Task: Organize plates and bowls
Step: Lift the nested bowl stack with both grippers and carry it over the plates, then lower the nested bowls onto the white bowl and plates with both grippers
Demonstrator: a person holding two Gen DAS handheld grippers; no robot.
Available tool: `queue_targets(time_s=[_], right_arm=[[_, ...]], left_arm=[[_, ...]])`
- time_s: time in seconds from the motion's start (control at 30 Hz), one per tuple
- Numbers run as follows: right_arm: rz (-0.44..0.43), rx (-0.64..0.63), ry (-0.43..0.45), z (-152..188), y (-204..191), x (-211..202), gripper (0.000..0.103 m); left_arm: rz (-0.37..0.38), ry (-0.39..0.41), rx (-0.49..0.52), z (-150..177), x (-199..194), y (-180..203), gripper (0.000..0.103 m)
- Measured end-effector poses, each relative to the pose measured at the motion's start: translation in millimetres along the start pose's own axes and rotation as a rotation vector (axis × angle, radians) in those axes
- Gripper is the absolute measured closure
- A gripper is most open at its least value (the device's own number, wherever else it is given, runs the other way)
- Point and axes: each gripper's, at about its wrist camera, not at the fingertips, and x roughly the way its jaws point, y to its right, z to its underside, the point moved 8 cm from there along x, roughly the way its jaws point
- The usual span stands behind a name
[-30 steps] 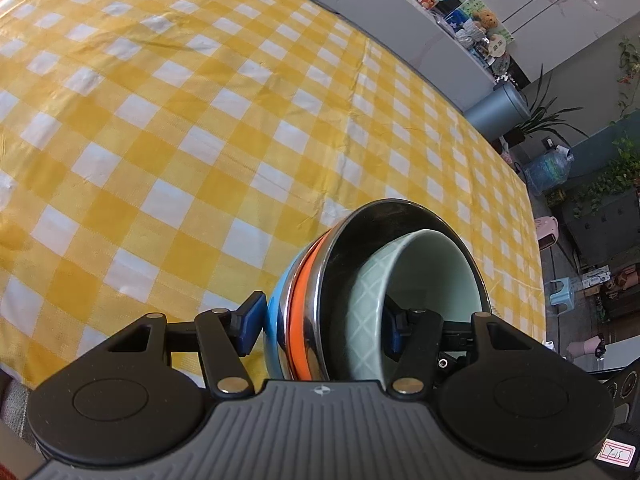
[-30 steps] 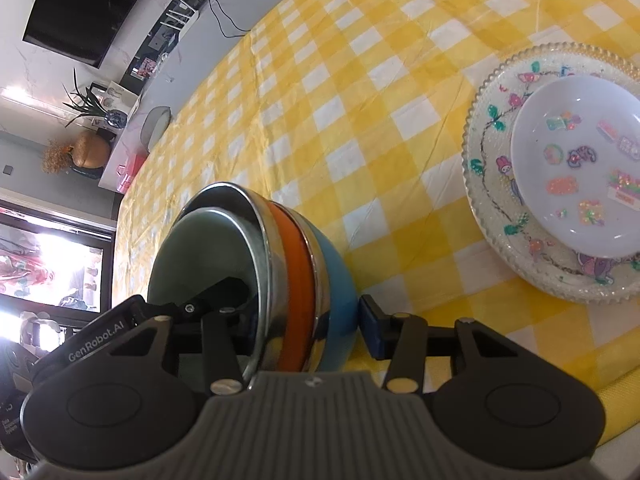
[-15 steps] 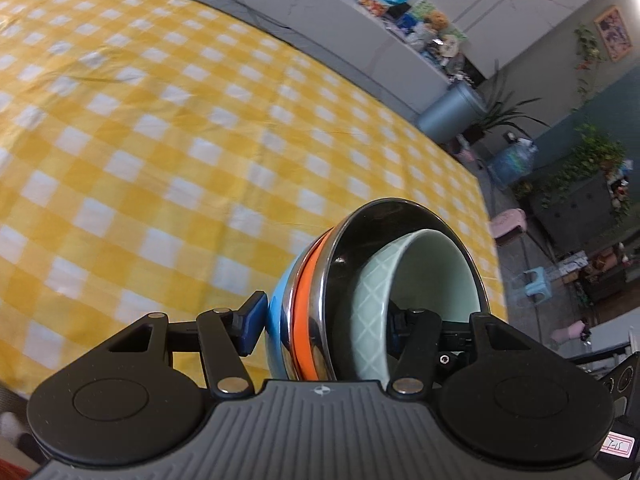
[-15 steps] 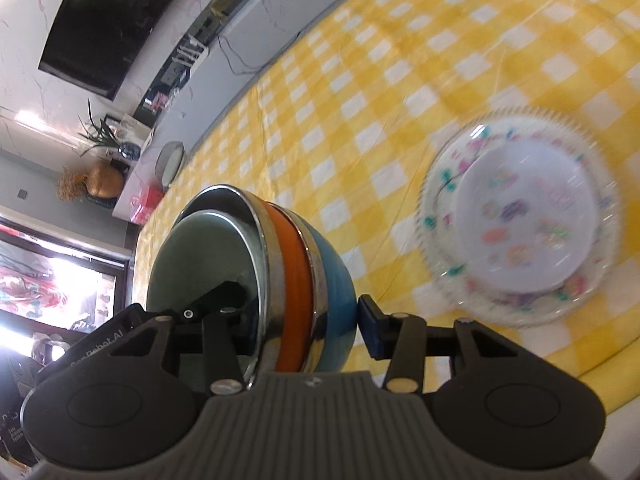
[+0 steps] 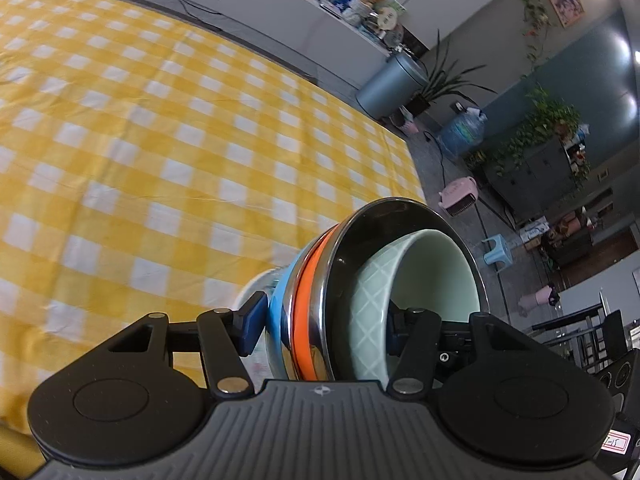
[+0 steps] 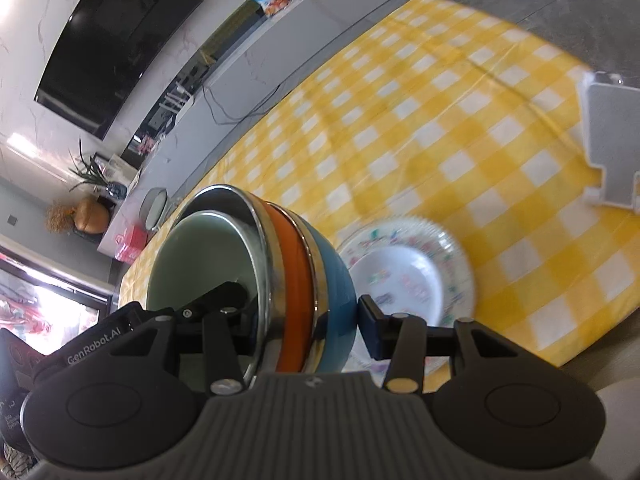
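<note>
A nested stack of bowls point(image 5: 360, 300), blue outermost, then orange, steel and pale green innermost, is held on edge between both grippers. My left gripper point(image 5: 324, 328) is shut on the stack, one finger outside the blue bowl, one inside the green bowl. My right gripper point(image 6: 296, 316) is shut on the same stack point(image 6: 280, 280) from the opposite side. The stack is lifted above the yellow checked tablecloth point(image 5: 160, 140). Two stacked decorated plates point(image 6: 404, 276) lie on the cloth below; their rim shows in the left wrist view point(image 5: 252, 292).
A white stand-like object point(image 6: 608, 140) sits near the table's right edge. The table's far edge meets a long grey counter point(image 5: 240, 4) with snack packets. Beyond the right edge are a bin point(image 5: 392, 88), plants and stools on the floor.
Both grippers have risen and tilted back with the bowl stack, so the table has dropped away. The plates now sit further below and nearer the stack in the right view.
</note>
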Motion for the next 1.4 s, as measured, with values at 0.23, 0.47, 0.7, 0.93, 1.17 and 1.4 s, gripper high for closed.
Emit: queue_targets(time_s=[0.23, 0.47, 0.7, 0.93, 1.17, 1.4], right_arm=[[-0.006, 0.01, 0.016, -10, 22, -5, 0.057], [-0.024, 0.023, 0.016, -15, 37, 6, 0.057], [-0.029, 0.029, 0.009, -16, 45, 15, 0.057], [-0.02, 0.036, -0.003, -17, 50, 21, 0.057], [-0.013, 0.023, -0.014, -16, 50, 24, 0.057], [0.003, 0.013, -0.032, -13, 51, 28, 0.057]], left_arm=[[0.002, -0.012, 0.017, 7, 19, 12, 0.04], [-0.017, -0.02, 0.025, 10, 31, 12, 0.04], [-0.022, -0.03, 0.022, 11, 41, 10, 0.04], [-0.028, -0.043, 0.013, 14, 46, 7, 0.04], [-0.02, -0.052, 0.004, 17, 44, 1, 0.04], [-0.032, -0.063, -0.01, 21, 48, -5, 0.04]])
